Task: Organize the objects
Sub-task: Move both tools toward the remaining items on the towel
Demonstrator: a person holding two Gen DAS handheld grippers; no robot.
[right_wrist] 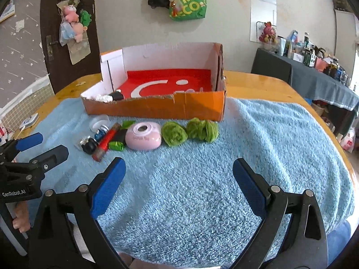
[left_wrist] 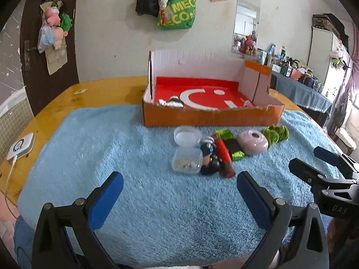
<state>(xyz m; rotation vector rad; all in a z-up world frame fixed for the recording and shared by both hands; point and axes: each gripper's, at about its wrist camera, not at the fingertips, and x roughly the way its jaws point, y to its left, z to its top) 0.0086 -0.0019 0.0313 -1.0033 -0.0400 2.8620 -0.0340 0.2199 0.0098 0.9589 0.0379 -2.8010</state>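
Left tool [left_wrist: 179, 187] wide open, blue pads spread, holding nothing, hovering low over the blue towel [left_wrist: 134, 201] near its front edge. Right tool [right_wrist: 178, 180] likewise wide open and empty, over the towel's near half; seen from the left wrist view at the right margin [left_wrist: 314, 159], fingers apart.

Towel spread across a wooden surface [left_wrist: 101, 92]. At the towel's far edge, an orange cardboard box [left_wrist: 211, 116] with a torn front wall, tall white back wall and red lining bearing a white smile mark. Inside, at the front left corner, a small black and white item [left_wrist: 174, 102], too small to identify.

Just in front of the box, a row of loose things on the towel: two small clear plastic containers [left_wrist: 187, 148], one behind the other, the nearer holding pale bits; a dark blue figurine [left_wrist: 209, 157] touching them on the right; a red cylinder [left_wrist: 225, 157] lying slantwise beside the figurine; a green-wrapped dark piece [left_wrist: 234, 149]; a pink rounded case [right_wrist: 143, 135] with an oval opening on top; two green yarn balls [right_wrist: 190, 131] to its right, the farthest just beside the box front.

White device with a cable [left_wrist: 20, 144] on the surface's left edge, well apart from the row.
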